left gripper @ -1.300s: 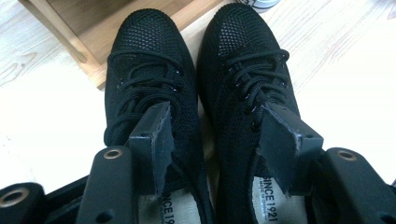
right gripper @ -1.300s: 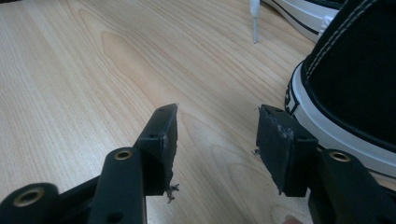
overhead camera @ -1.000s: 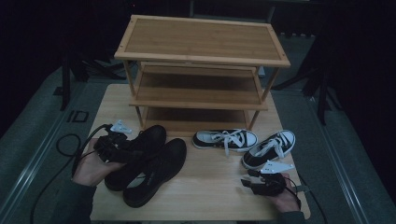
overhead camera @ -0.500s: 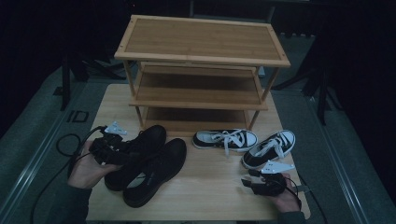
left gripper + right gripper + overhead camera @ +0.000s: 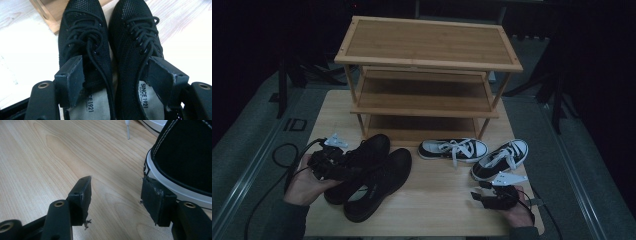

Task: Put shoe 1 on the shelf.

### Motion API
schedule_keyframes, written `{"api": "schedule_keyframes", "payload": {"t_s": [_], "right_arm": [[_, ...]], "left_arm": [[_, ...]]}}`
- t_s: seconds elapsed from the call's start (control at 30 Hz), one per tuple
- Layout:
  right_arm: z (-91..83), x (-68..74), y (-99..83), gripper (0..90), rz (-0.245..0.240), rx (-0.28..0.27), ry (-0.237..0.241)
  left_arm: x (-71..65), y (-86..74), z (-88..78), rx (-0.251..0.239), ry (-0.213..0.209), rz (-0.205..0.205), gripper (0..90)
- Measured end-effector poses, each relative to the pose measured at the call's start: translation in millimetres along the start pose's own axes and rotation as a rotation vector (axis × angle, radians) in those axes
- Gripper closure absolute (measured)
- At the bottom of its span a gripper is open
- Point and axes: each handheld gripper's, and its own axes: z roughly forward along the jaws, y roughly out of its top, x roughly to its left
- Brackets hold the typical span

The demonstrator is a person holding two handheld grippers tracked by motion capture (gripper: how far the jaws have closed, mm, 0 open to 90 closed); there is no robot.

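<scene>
left gripper (image 5: 116, 75) at the table's (image 5: 337, 112) front left, jaws just opened wide, one pad inside each of the two black shoes (image 5: 367, 172), pressing on neither. right gripper (image 5: 116, 195) near the front right corner, jaws parting, nothing between them, one pad just beside a sneaker (image 5: 186, 157). rack (image 5: 427, 75) at the rear edge.

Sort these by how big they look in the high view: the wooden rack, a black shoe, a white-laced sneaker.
1. Wooden rack, largest by far.
2. Black shoe.
3. White-laced sneaker, smallest, though it lies a little farther from the camera, so the gap may be overstated.
</scene>
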Motion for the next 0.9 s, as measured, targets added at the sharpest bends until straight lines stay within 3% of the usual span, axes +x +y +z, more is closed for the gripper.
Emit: {"api": "schedule_keyframes", "payload": {"t_s": [0.63, 0.9], "right_arm": [[-2.0, -1.5, -1.9, 40.1, 0.004, -0.003, -0.01], [-1.6, -1.4, -2.3, 40.0, 0.002, -0.001, -0.012]], "left_arm": [[-3.0, -7.3, 19.7, 0.044, -0.043, -0.028, 30.7], [-9.5, -5.7, 29.0, 0.069, -0.055, 0.005, 32.0]]}}
